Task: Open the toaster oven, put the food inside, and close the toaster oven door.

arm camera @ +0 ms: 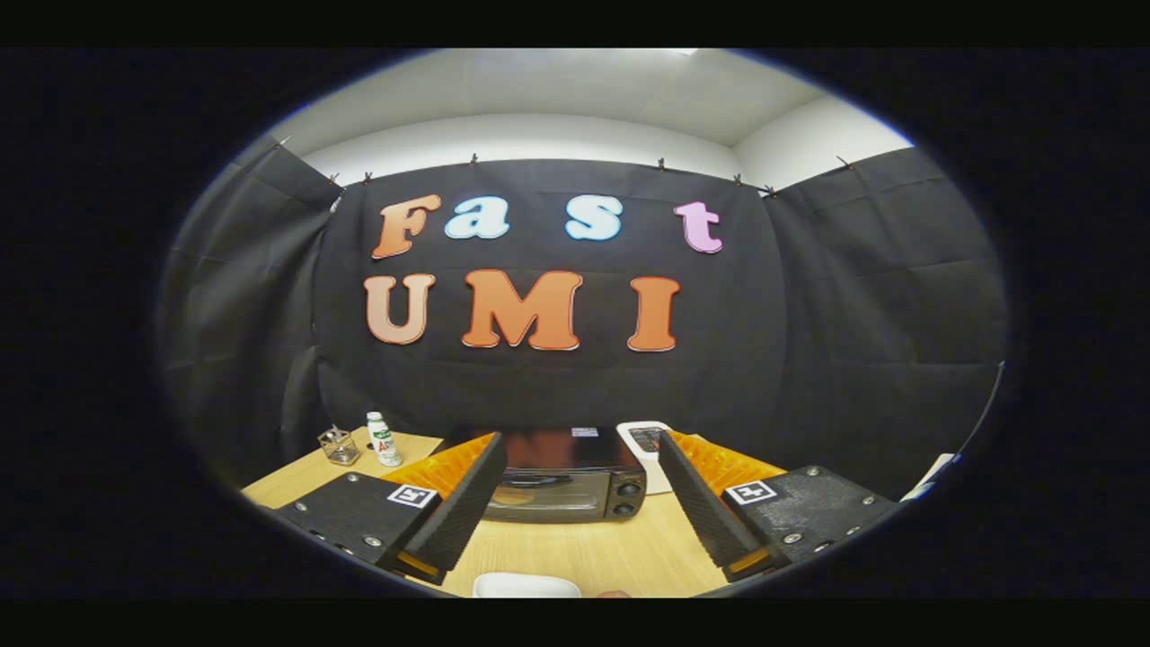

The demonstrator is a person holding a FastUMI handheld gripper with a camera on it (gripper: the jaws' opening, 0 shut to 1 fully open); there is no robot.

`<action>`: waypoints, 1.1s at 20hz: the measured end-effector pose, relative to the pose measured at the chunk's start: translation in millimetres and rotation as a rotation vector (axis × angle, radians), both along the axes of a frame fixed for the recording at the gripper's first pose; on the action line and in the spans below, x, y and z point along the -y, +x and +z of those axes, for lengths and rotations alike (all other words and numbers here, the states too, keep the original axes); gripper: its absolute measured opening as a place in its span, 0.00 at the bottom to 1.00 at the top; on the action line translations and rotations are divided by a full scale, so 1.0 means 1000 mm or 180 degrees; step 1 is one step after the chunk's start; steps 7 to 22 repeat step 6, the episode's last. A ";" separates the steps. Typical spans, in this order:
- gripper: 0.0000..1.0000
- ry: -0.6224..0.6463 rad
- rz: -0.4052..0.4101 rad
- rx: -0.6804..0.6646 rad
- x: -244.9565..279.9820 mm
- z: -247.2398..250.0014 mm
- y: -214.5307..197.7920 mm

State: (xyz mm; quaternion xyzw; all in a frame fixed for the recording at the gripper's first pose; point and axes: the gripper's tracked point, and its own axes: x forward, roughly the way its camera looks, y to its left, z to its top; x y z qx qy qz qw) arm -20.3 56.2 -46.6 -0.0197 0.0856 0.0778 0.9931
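A black toaster oven (pixel 566 485) sits on the wooden table (pixel 629 553) beyond my fingers, its glass door shut and two knobs on its right side. My gripper (pixel 575 503) is held above the table, open, with nothing between its fingers. The oven shows in the gap between them, well ahead. A white dish rim (pixel 526 586) lies on the table close below the fingers, with a small brownish bit of something beside it; what it holds is hidden.
A small white bottle (pixel 384 439) and a clear glass container (pixel 340 446) stand at the table's far left. A white device (pixel 649 449) stands to the right of the oven. Black cloth walls the booth behind and at the sides.
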 end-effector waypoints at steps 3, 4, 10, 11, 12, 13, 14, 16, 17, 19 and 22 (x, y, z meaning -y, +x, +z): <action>1.00 0.0052 -0.0027 -0.0006 0.010 0.001 -0.007; 1.00 0.0056 -0.0047 -0.0004 0.015 0.001 -0.007; 1.00 0.0072 -0.0069 -0.0001 0.021 0.001 -0.009; 1.00 0.0072 -0.0069 -0.0001 0.021 0.001 -0.009; 1.00 0.0072 -0.0069 -0.0001 0.021 0.001 -0.009; 1.00 0.0072 -0.0069 -0.0001 0.021 0.001 -0.009; 1.00 0.0072 -0.0069 -0.0001 0.021 0.001 -0.009; 1.00 0.0072 -0.0069 -0.0001 0.021 0.001 -0.009; 1.00 0.0072 -0.0069 -0.0001 0.021 0.001 -0.009; 1.00 0.0072 -0.0069 -0.0001 0.021 0.001 -0.009; 1.00 0.0072 -0.0069 -0.0001 0.021 0.001 -0.009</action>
